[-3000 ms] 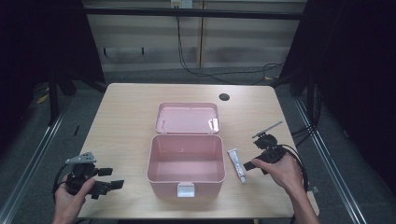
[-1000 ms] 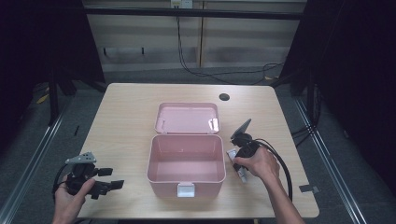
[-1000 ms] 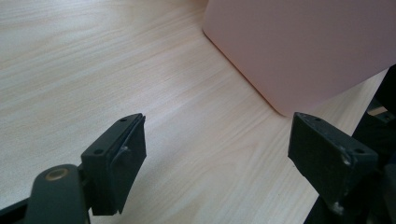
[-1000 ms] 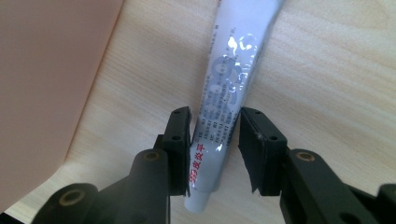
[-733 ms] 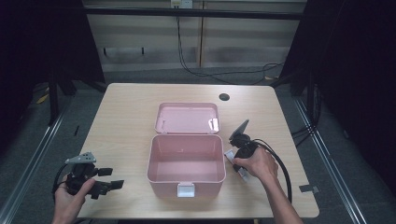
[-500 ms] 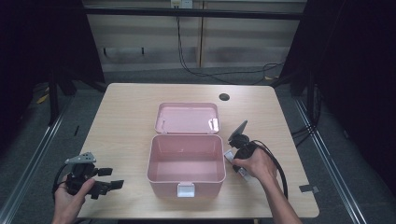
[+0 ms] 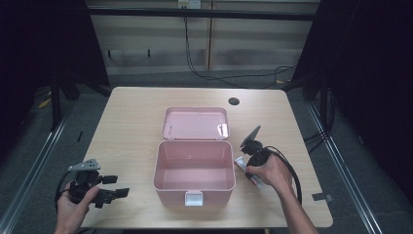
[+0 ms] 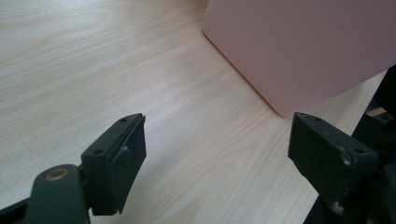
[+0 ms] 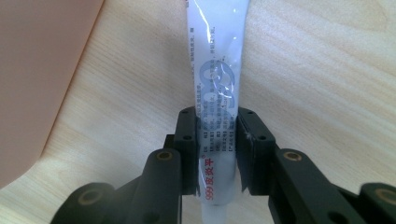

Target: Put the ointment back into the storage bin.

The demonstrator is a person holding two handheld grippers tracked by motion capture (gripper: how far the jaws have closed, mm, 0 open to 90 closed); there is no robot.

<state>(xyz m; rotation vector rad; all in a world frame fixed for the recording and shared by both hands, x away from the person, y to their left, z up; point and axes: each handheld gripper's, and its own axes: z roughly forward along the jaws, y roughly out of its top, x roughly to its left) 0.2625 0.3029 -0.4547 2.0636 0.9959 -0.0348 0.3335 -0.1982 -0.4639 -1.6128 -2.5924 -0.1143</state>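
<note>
White and glossy, the ointment tube point(image 9: 217, 107) lies on the wooden table point(image 9: 327, 84), its lower part pinched between the right gripper point(image 9: 216, 147), whose jaws have just been closing on it. The pink box point(image 7: 194, 165) stands just beside that gripper. The left gripper point(image 8: 215, 158) gapes wide, holding nothing.

A wooden table point(image 7: 131, 122) with a dark round hole point(image 7: 234, 101) near its far edge, grey floor point(image 7: 58, 126) around
</note>
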